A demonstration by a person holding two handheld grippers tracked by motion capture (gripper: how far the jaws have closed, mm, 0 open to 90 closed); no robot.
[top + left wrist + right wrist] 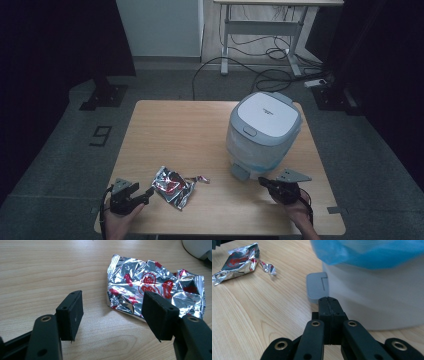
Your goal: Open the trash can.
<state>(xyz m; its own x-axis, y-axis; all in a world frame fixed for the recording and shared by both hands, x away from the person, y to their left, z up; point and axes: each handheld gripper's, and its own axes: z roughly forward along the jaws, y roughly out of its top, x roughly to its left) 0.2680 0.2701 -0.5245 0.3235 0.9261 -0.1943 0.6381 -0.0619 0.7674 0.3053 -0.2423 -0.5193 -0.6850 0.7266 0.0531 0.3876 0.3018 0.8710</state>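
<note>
At the near left of the wooden table (200,125), the left gripper (146,196) rests low over the wood in the person's left hand (120,227), its jaws spread wide apart with nothing between them. In the left gripper view that left gripper (113,315) points at the crumpled foil wrapper (155,291), silver with red printing, which lies flat on the table just beyond the pads; the right-hand pad overlaps the wrapper's near edge in the picture, but whether it touches the foil I cannot tell. From the high view the foil wrapper (171,186) sits just right of the left gripper's tips, near the front edge of the table, and a small twisted scrap of foil (200,179) lies just beside it on its right. Farther right stands the pedal bin (264,132), white with a grey lid, a blue liner (367,252) showing at its rim and a grey foot pedal (317,287) jutting out at its base toward the person. At the near right, the right gripper (262,182) has its jaws pressed together on nothing, and in the right gripper view the right gripper (329,300) holds its tip just in front of the pedal, beside the bin's white wall.
</note>
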